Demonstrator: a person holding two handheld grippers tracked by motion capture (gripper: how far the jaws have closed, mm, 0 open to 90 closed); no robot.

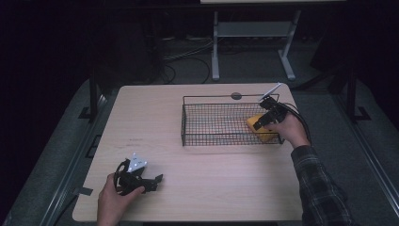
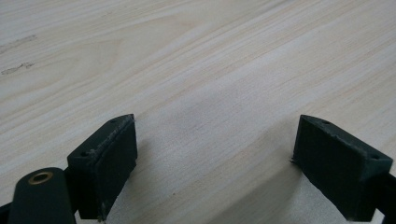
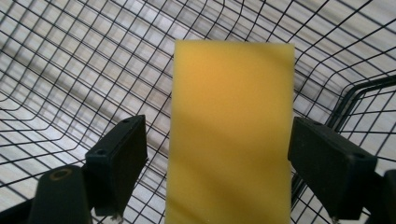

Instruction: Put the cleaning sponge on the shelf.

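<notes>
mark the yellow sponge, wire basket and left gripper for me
yellow sponge (image 3: pixel 231 135), right gripper view, middle of its flat face.
wire basket (image 1: pixel 214 98), high view, far rim wire.
left gripper (image 2: pixel 215 163), left gripper view, midway between its open fingertips, over bare table.

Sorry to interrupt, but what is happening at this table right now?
A person is putting a yellow sponge into a wire basket with the right gripper. Its jaws stand open on either side of the sponge, with a gap on the left. The left gripper rests open over the bare table.

Dim room (sponge (image 3: pixel 231 135) blurred)
</notes>
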